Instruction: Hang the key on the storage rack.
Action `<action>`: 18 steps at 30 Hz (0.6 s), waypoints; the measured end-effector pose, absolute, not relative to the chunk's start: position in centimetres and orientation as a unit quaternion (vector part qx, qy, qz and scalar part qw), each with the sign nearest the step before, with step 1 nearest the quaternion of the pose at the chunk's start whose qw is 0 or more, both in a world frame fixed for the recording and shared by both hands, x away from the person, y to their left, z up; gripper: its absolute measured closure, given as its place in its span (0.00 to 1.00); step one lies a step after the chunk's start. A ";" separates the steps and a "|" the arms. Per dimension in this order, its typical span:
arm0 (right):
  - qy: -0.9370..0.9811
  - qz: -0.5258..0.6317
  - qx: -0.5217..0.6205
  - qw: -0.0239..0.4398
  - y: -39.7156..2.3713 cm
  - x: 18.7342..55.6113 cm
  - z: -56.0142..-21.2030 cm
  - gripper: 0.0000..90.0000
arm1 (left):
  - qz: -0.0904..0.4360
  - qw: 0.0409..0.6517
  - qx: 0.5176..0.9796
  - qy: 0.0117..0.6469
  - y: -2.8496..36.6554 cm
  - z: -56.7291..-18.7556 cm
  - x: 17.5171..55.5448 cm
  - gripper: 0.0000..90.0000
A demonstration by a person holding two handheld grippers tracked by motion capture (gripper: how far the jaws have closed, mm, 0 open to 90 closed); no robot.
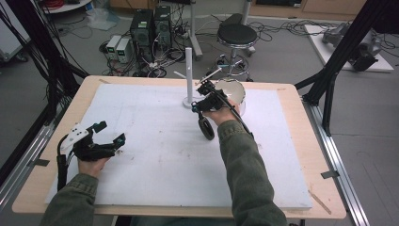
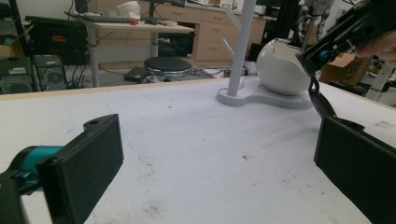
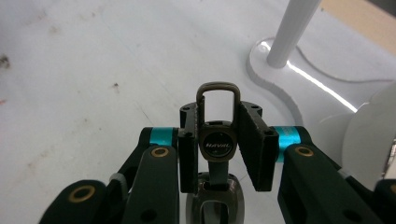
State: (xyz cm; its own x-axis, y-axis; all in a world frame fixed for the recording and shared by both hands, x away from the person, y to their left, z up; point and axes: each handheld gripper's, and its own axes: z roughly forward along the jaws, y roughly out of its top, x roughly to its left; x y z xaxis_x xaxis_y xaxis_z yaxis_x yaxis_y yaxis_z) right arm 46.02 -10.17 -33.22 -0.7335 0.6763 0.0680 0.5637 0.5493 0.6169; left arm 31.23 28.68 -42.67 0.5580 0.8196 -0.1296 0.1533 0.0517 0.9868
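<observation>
The right gripper is clamping a key fob by its flat sides, the pads pressing on the badge end so that the metal loop is sticking out past the jaw tips. In the high view this gripper is hanging above the white mat, just beside the stand's base, with the fob's dark lower part dangling below the hand. In the left gripper view that part is hanging free in the air.

The fob is looking small, stiff and light, so weight is no worry; the smooth casing may be slippery, and the dangling part is likely to swing. Holding it at the badge end is leaving the loop free, which seems the right grip for hooking it on a peg.

Just beyond it the white stand is rising with short pegs off its pole, and a white egg-shaped bowl with a broken-looking rim is sitting on the same base; that one is looking fragile.

The left gripper is resting near the mat's left edge, well apart from the stand, its jaws standing wide with nothing between them.
</observation>
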 end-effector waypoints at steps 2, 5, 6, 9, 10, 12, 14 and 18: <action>0.872 0.325 0.353 0.094 -10.5 45.7 -32.7 0.78 | 0.270 0.615 0.633 0.384 28.7 -42.7 31.2 0.02; 0.870 0.331 0.352 0.099 -10.8 45.5 -32.3 0.78 | 0.270 0.615 0.634 0.384 28.7 -42.7 31.2 0.02; 0.870 0.331 0.352 0.099 -10.8 45.5 -32.3 0.78 | 0.270 0.614 0.634 0.384 28.7 -42.7 31.2 0.02; 0.868 0.337 0.350 0.102 -10.9 45.3 -31.9 0.78 | 0.271 0.614 0.633 0.385 28.6 -42.7 31.2 0.02; 0.865 0.342 0.351 0.106 -11.0 45.2 -31.7 0.78 | 0.270 0.614 0.634 0.384 28.6 -42.7 31.2 0.02; 0.863 0.347 0.352 0.106 -11.2 45.1 -31.4 0.78 | 0.271 0.614 0.634 0.383 28.6 -42.7 31.2 0.02; 0.861 0.350 0.352 0.111 -11.3 45.1 -31.3 0.78 | 0.271 0.615 0.634 0.383 28.6 -42.7 31.2 0.02; 0.853 0.365 0.356 0.112 -11.5 45.0 -30.9 0.78 | 0.271 0.614 0.634 0.384 28.6 -42.7 31.3 0.02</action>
State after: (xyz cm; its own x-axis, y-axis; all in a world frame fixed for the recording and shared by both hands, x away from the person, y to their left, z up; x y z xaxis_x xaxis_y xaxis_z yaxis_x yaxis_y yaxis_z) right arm 44.99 -11.46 -30.87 -0.7220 0.6884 0.0695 0.5254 0.4801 0.7024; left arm 31.28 28.63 -42.71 0.5577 0.8201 -0.1278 0.1538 0.0492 0.9869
